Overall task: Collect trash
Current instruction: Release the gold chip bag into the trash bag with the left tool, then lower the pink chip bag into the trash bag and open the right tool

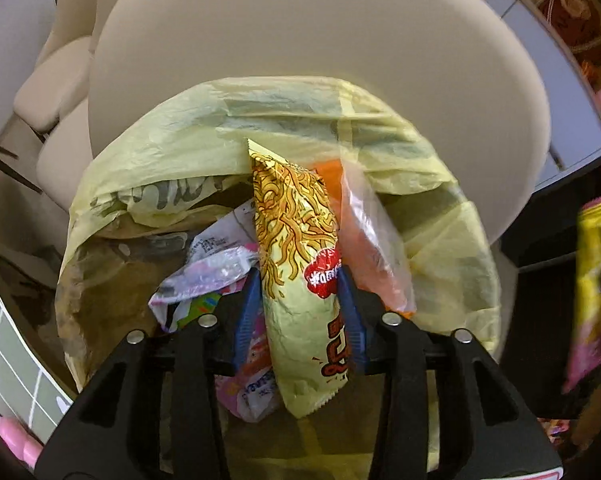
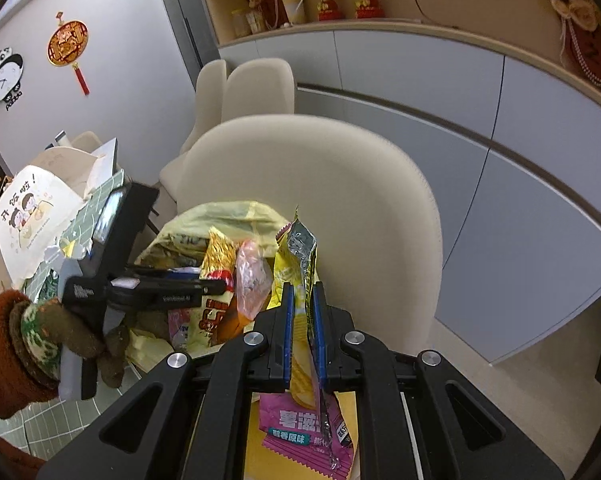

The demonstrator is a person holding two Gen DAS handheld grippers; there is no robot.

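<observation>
My left tongs (image 1: pixel 300 280) are clamped on the pale yellow noodle-printed snack packet (image 1: pixel 296 248), its top poking into the mouth of the thin yellow plastic trash bag (image 1: pixel 204 152) that sits against the cream upholstered chair back (image 1: pixel 300 40). My right tongs (image 2: pixel 302 300) pinch a yellow and pink crisp packet with foil lining (image 2: pixel 300 360) just beside that bag. I judge both wrappers light, crinkly and slippery, so I'd grip mid-body across the flat faces. More crumpled pink and white wrappers (image 1: pixel 216 268) lie inside the bag
</observation>
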